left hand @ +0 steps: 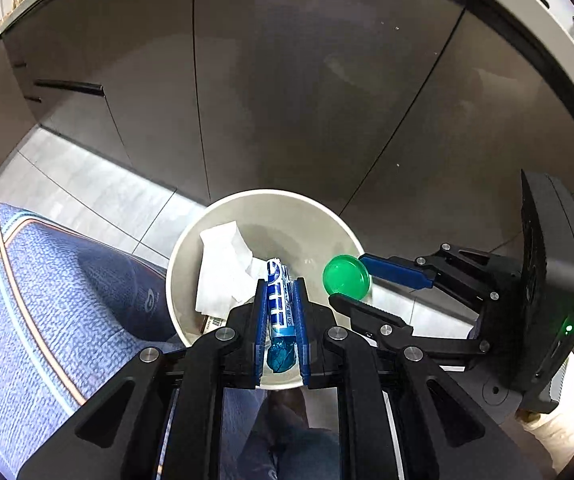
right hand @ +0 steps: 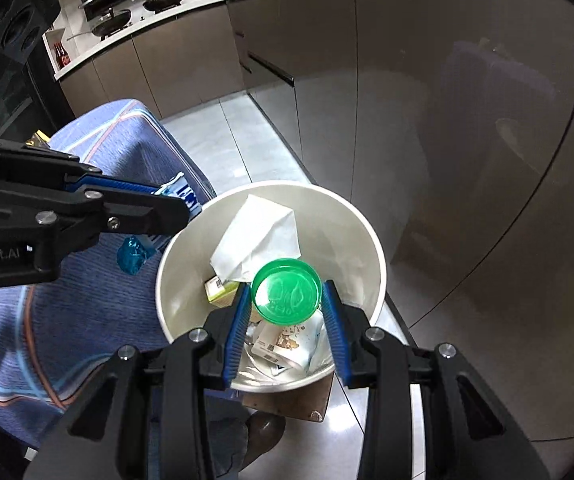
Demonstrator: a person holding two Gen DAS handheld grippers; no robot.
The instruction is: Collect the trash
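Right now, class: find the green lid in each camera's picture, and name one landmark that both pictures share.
Left wrist view: the green lid sits right of centre, held in the right tongs at the bin's right rim.
Right wrist view: it sits low and central, between the blue pads.
Shared landmark: the white bin.

Layout around the bin (right hand: 375, 240)
Tissue (right hand: 259, 236) and cartons inside; lid (right hand: 287, 294) and wrapper (left hand: 281, 304) above; cabinets (right hand: 447, 120) behind; cloth (right hand: 135, 152) left.
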